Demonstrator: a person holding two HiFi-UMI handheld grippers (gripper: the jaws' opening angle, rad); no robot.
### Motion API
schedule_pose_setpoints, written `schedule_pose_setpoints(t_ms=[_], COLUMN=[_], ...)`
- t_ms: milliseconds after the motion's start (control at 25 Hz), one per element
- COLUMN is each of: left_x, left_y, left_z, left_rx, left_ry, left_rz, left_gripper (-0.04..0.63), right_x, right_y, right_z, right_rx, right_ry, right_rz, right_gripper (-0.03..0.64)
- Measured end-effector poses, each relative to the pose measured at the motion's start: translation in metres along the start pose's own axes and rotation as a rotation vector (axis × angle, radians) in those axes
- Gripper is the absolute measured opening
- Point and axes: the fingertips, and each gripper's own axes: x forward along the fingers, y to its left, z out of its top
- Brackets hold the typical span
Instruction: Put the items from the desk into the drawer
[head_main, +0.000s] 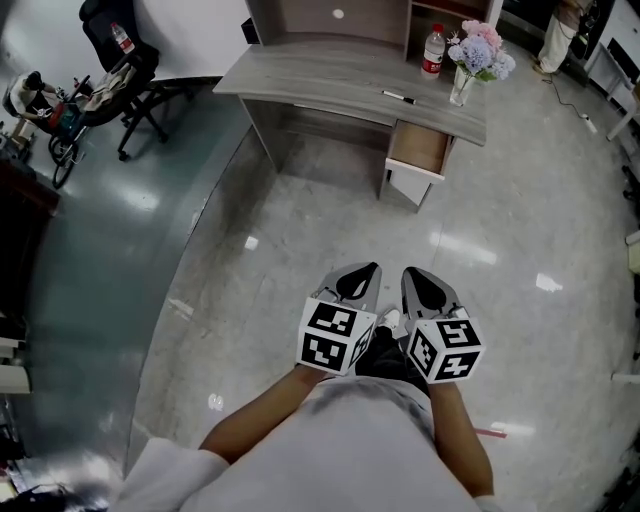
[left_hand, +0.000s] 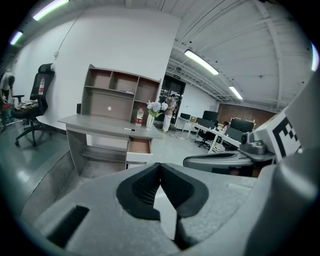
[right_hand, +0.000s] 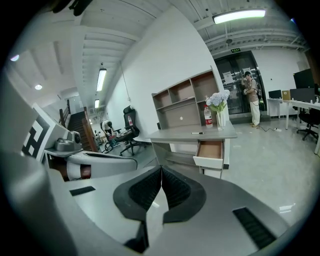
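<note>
A grey desk (head_main: 330, 72) stands across the floor ahead of me, and its drawer (head_main: 418, 150) is pulled open at the right. On the desktop lie a black pen (head_main: 398, 97), a water bottle with a red label (head_main: 432, 50) and a vase of flowers (head_main: 478, 55). My left gripper (head_main: 370, 270) and right gripper (head_main: 411, 273) are held side by side low over the floor, well short of the desk, both shut with nothing in them. The left gripper view has the drawer (left_hand: 139, 146) and pen (left_hand: 129, 129) far off; the right gripper view has the drawer (right_hand: 210, 150) and pen (right_hand: 197, 133).
A shelf hutch (head_main: 330, 15) sits on the desk's back. A black office chair (head_main: 120, 60) piled with things stands far left. A person (right_hand: 252, 97) stands by the glass doors. More desks and chairs (left_hand: 215, 135) fill the room's right side. Pale tiled floor (head_main: 300, 230) lies between me and the desk.
</note>
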Motion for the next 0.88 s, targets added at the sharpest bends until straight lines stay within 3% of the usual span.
schedule_pose_setpoints(t_ms=[480,880], left_x=[0.127,0.174], left_y=[0.015,0.022], left_z=[0.063,0.097], left_rx=[0.029,0.045], left_ry=[0.075,0.081], left_rz=[0.012,0.024], left_gripper=[0.004,0.004], right_x=[0.071,0.105], right_y=[-0.095,-0.13], right_z=[0.049,0.081], right_rx=[0.054,0.045], right_ry=[0.036,0.037], right_rz=[0.043,0.08], right_gripper=[0.002,0.002])
